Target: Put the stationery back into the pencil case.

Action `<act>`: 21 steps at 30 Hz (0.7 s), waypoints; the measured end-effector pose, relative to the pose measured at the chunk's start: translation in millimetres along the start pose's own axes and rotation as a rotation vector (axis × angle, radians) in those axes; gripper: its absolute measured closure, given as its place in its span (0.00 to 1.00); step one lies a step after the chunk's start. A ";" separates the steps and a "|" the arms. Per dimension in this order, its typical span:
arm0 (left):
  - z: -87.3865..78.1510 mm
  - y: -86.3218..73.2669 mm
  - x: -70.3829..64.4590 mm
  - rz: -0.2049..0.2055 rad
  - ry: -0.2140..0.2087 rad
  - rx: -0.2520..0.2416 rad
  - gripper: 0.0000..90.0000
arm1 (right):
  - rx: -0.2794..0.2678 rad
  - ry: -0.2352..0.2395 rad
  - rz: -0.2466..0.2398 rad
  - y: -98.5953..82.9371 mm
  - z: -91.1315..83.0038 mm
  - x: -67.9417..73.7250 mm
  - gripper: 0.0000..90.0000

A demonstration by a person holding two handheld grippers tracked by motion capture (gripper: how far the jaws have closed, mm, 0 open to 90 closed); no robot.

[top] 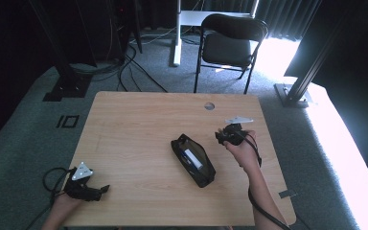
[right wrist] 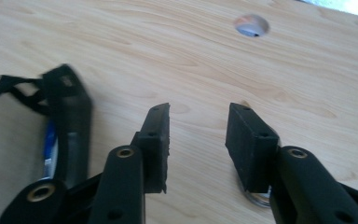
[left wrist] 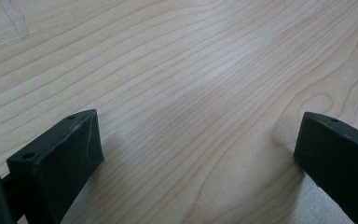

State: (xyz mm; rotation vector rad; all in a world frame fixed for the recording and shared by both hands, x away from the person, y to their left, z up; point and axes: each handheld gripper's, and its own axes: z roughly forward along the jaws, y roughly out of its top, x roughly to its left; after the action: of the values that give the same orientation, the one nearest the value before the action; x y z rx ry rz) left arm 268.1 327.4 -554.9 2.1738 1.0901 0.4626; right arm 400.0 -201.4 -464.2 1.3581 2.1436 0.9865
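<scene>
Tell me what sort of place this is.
Probably a recording lab or studio: a bare wooden table on grey carpet, black curtains behind, metal rig stands, floor cables and a folding chair.

matt wood table, black cloth pouch

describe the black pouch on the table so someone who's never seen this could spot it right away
Start at the light wooden table with a round cable hole near its far edge. Right of the table's middle, just left of the right gripper, lies the black pouch, set at a slant. It is the only loose item on the tabletop, and it is open on top with something white and blue inside.
</scene>
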 end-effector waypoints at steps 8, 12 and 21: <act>0.0 0.0 0.0 0.000 0.000 0.000 0.01 | 0.025 -0.047 0.040 -6.0 18.0 -23.8 0.53; 0.0 0.0 0.0 0.000 0.000 0.000 0.01 | 0.042 -0.080 0.074 -8.1 28.5 -34.3 0.51; 0.0 0.0 0.0 0.000 0.000 0.000 0.01 | 0.103 -0.112 0.107 -16.3 56.4 -53.4 0.40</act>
State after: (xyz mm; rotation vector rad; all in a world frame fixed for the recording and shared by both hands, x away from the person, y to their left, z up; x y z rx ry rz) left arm 268.2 327.4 -554.9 2.1740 1.0898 0.4628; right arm 451.1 -234.5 -515.2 1.5533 2.0823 0.8284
